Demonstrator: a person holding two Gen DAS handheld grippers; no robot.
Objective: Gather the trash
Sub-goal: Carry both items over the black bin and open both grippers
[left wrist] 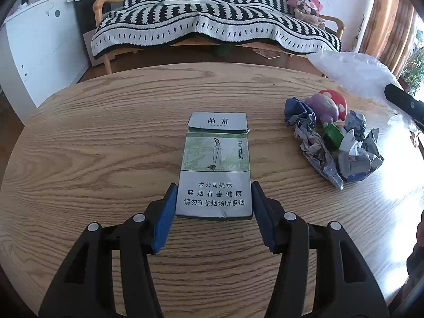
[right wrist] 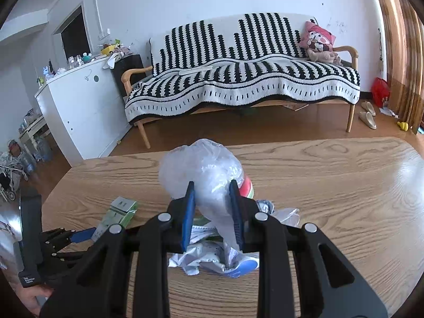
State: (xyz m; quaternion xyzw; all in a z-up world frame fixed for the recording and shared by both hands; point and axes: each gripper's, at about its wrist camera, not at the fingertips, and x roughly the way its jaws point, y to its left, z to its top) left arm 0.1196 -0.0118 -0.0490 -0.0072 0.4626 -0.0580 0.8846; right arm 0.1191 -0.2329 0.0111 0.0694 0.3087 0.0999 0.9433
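Note:
A flattened grey-green cigarette pack (left wrist: 215, 167) lies on the wooden table (left wrist: 106, 137). My left gripper (left wrist: 214, 189) stands around its near end, a blue pad on each side at the pack's edges. In the right wrist view the pack (right wrist: 119, 212) and the left gripper (right wrist: 79, 235) show at the left. My right gripper (right wrist: 212, 185) is shut on a clear plastic bag (right wrist: 201, 169) and holds it above a pile of crumpled wrappers (right wrist: 212, 259). The pile (left wrist: 334, 143) and the bag (left wrist: 352, 71) show at the right of the left wrist view.
A red and purple mushroom toy (left wrist: 331, 104) and a green box (left wrist: 332, 136) sit in the pile. Beyond the table's far edge stands a sofa with a striped blanket (right wrist: 238, 79). A white cabinet (right wrist: 76, 106) stands at the left.

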